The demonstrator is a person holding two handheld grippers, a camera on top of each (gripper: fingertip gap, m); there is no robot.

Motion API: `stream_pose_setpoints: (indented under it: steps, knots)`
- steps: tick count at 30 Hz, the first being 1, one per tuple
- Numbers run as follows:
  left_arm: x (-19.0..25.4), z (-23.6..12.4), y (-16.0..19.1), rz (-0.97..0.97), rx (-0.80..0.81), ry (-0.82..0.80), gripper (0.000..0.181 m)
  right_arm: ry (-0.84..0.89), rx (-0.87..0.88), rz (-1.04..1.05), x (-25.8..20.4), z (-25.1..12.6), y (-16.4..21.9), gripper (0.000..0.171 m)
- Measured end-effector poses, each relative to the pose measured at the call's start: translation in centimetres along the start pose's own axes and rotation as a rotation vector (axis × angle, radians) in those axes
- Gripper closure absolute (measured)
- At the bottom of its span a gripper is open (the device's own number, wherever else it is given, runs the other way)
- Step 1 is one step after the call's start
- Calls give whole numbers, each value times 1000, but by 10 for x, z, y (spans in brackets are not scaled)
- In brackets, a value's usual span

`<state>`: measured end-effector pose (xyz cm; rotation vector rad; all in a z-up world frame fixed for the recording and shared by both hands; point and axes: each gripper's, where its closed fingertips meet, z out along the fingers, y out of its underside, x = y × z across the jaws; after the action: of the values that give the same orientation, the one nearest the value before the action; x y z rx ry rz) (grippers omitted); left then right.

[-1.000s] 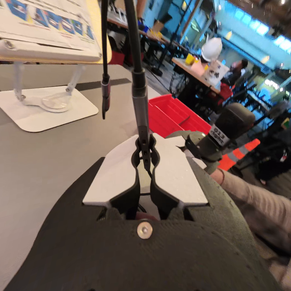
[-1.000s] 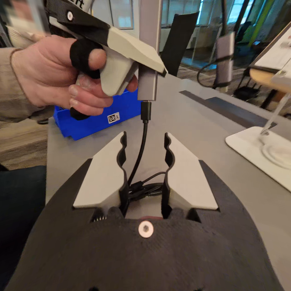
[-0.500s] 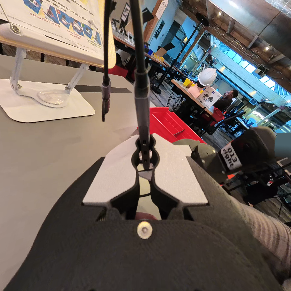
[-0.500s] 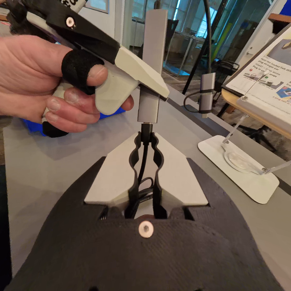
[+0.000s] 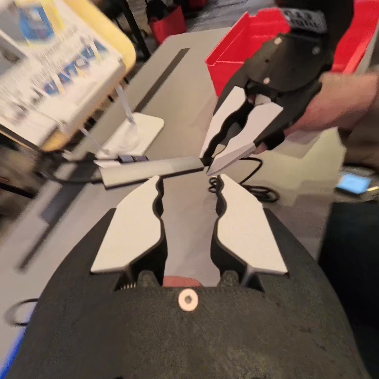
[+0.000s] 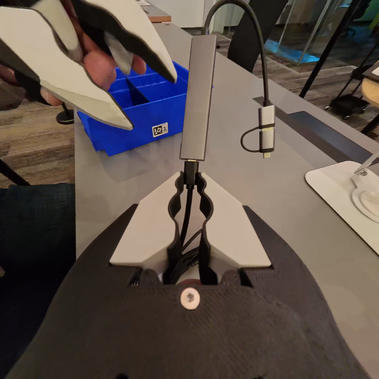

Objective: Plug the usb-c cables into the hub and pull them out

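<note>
My right tongs [image 6: 189,178] clamp the black plug [image 6: 191,170] seated in the hub [image 6: 199,98]; my left tongs [image 5: 189,184] gape, holding nothing. Pull-out comes next, I judge: left must grip the hub first.

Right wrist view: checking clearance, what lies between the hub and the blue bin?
Bare grey table only; right wrist view shows nothing between the hub and blue bin.

Left gripper [image 5: 189,181] gapes empty; right gripper [image 6: 190,178] pinched closed, fingertips together.

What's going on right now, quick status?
Left gripper open, empty. Right gripper shut on plug, seated in hub. Hub's own cable dangles beside it; nothing blocking.
</note>
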<state>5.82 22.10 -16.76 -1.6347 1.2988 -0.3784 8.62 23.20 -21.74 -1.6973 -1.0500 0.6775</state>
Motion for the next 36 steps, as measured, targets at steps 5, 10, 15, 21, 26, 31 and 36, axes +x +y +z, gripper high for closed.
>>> stream_pose_setpoints:
  steps: [5, 10, 15, 21, 26, 31, 36]
  knots:
    - [8, -2, -9, 474, -99, -115, 119, -78, -59, 4, -13, 2, 7, 162]
    - [26, 10, 0, 787, -250, 21, 120, -144, -83, -40, -27, 1, 8, 162]
    - [28, 12, 16, 841, -424, 196, 130, -165, -98, -90, -34, 0, 8, 162]
    - [35, 13, 26, 779, -535, 417, 136, -197, -65, -151, -44, -1, 1, 162]
    - [35, 20, 37, 773, -582, 470, 147, -216, -52, -178, -49, -4, -3, 162]
    - [36, 20, 45, 740, -620, 500, 158, -208, -63, -179, -47, -4, -1, 162]
    - [32, 22, 44, 743, -615, 477, 158, -187, -44, -172, -44, -3, -4, 162]
